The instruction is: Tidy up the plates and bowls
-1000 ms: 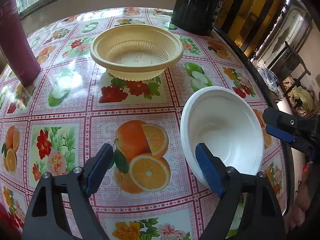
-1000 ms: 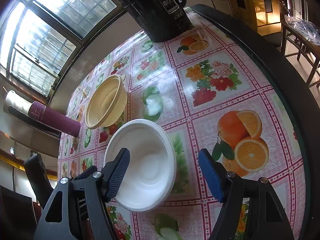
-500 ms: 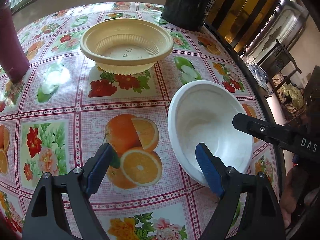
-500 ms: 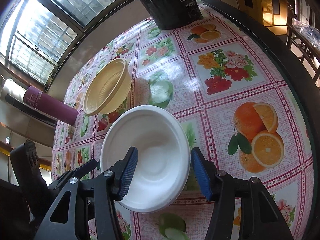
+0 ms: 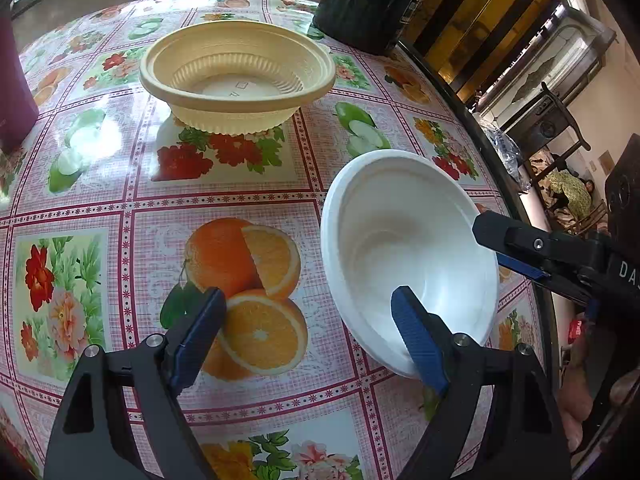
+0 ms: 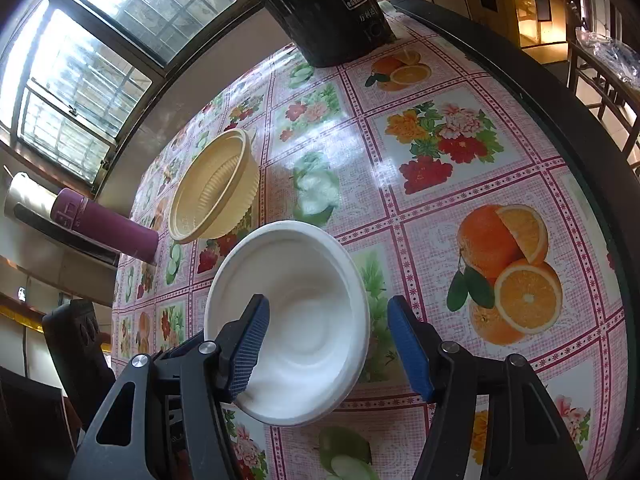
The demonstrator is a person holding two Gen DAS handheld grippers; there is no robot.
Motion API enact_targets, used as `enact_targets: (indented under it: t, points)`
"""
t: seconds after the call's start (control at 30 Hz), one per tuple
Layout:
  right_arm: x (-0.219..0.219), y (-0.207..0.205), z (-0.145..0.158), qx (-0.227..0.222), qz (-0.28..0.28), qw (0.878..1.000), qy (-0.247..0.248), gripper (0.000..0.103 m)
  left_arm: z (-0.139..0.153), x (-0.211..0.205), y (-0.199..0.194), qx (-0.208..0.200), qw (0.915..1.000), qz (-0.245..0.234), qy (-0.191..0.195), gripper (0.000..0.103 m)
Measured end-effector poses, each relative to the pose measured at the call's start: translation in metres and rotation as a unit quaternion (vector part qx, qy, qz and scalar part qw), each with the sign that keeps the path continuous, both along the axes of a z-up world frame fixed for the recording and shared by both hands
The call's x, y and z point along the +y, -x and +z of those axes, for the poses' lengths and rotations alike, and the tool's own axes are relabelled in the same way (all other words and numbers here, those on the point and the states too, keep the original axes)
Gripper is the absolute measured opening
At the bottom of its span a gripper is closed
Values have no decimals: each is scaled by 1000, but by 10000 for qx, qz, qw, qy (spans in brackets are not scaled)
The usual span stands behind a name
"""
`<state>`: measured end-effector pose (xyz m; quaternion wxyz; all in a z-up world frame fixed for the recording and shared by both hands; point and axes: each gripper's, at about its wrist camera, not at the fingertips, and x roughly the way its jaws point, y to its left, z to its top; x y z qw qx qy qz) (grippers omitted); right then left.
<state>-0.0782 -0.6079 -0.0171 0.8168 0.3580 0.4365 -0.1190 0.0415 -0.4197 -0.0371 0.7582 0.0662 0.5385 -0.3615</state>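
Note:
A white bowl (image 5: 404,248) sits on the fruit-print tablecloth near the table's right edge; it also shows in the right wrist view (image 6: 296,316). A ribbed cream bowl (image 5: 238,76) stands farther back, seen too in the right wrist view (image 6: 216,190). My right gripper (image 6: 328,344) is partly open and straddles the white bowl's right rim, one finger inside and one outside. In the left wrist view it enters from the right at the bowl's rim (image 5: 500,240). My left gripper (image 5: 308,336) is open and empty, its right finger over the white bowl's near rim.
A tall black appliance (image 5: 368,4) stands at the table's far edge. A maroon bottle (image 6: 108,228) stands at the left. The table's dark curved edge (image 6: 600,168) runs along the right, with chairs beyond.
My right gripper has moved onto the white bowl's rim and its jaws have narrowed around it. My left gripper has edged closer to the bowls.

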Motion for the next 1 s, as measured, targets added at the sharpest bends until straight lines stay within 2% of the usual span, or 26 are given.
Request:
enact_targets:
  t: [0.13,0.3,0.43,0.5,0.63,0.77,1.0]
  points:
    - [1,1,4,-74,-8,9999,123,57,0,-4,4,-177,9997,-29,-187,85]
    - [4,-3,1,19,42,9998,201,38,7,-2,6,-527,9983,83,-233,85]
    - [9,-7,-1,41,107,9996,262,31,8,4,1,-594,9978,218,-206,85]
    - [14,-9,-1,50,182,9992,364,18,8,5,0,-623,9975,244,-231,85]
    - [25,-15,-2,61,324,9980,534,10,8,7,-1,-756,9962,253,-363,85]
    - [35,-20,-2,49,404,9963,756,8,8,13,-5,-759,9957,301,-443,85]
    - [58,-26,0,-70,648,9944,827,8,8,29,-10,-783,9948,341,-563,85]
